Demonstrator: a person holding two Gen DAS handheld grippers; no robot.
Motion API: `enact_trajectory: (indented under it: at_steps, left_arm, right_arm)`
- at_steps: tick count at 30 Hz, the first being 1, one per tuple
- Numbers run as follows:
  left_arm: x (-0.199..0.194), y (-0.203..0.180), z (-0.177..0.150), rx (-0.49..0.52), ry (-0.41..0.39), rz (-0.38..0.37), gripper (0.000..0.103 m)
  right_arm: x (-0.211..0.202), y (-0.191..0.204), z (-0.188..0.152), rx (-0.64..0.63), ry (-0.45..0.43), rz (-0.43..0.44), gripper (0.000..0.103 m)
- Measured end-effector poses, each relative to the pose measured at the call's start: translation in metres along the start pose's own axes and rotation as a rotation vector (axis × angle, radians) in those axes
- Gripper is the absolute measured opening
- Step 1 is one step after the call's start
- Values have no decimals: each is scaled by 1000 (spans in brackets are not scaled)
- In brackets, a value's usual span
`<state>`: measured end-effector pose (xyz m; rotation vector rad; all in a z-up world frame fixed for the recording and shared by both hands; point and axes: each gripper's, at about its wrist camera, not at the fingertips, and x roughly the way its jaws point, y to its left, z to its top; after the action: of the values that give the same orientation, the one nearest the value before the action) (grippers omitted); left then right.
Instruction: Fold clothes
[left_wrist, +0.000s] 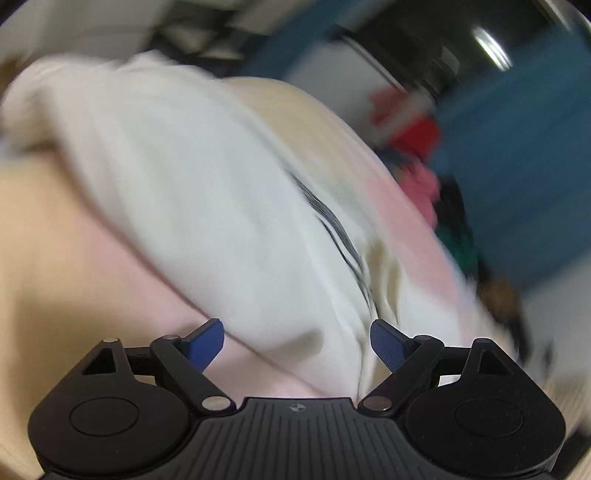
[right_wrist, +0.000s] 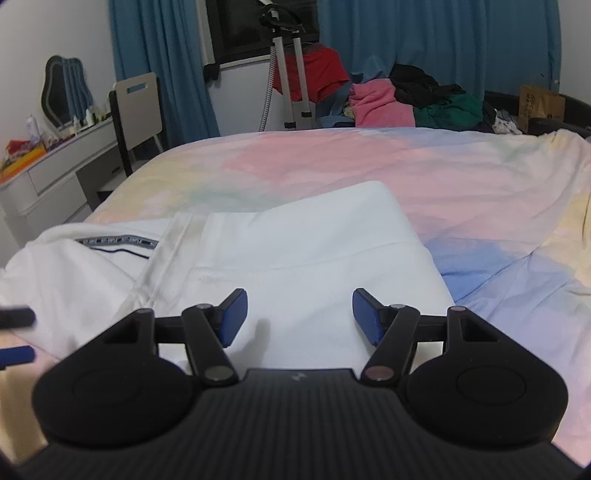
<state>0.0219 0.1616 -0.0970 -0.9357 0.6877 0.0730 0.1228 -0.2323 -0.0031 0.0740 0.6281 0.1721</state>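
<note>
Left gripper (left_wrist: 297, 341): we've got it spread open, holding nothing.
Right gripper (right_wrist: 299, 316): ours is open too, above white garment (right_wrist: 295, 251).
Bedsheet (right_wrist: 424, 166): pastel.

The bed (right_wrist: 369, 162) lay bare across the middle and right of the right wrist frame, open for passage. The white garment (right_wrist: 295, 251) covered the lower centre and left. A clothes pile (right_wrist: 406, 99) and a metal stand (right_wrist: 291, 74) closed off the far edge; a dresser (right_wrist: 55, 170) and chair (right_wrist: 136, 107) stood at upper left.
</note>
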Motion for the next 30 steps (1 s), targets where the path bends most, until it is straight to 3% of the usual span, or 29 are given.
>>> enact_trajectory:
  at_steps: [3, 6, 11, 16, 18, 20, 21, 23, 30]
  left_arm:
    - [0, 39, 21, -264, -65, -44, 88]
    - [8, 66, 41, -421, -121, -10, 86]
    - [15, 83, 72, -513, -252, 78, 80]
    - [13, 83, 97, -447, -351, 206, 70]
    - [13, 82, 107, -417, -353, 248, 60]
    - [7, 80, 113, -344, -347, 273, 36]
    - [5, 74, 111, -301, -367, 280, 33]
    - [4, 57, 107, -198, -411, 316, 24]
    - [0, -60, 73, 194, -636, 346, 19]
  right_arm:
    - [3, 1, 1, 2, 0, 26, 65]
    - [9, 1, 2, -1, 9, 28, 65]
    - [14, 6, 1, -13, 23, 33, 65]
    - [23, 15, -7, -40, 62, 72, 65]
    - [36, 20, -14, -76, 120, 90, 65]
    - [43, 25, -17, -121, 141, 78, 66]
    - [46, 28, -17, -141, 144, 73, 66]
    - [48, 26, -15, -125, 147, 77, 66]
    - [37, -11, -3, 89, 128, 72, 65]
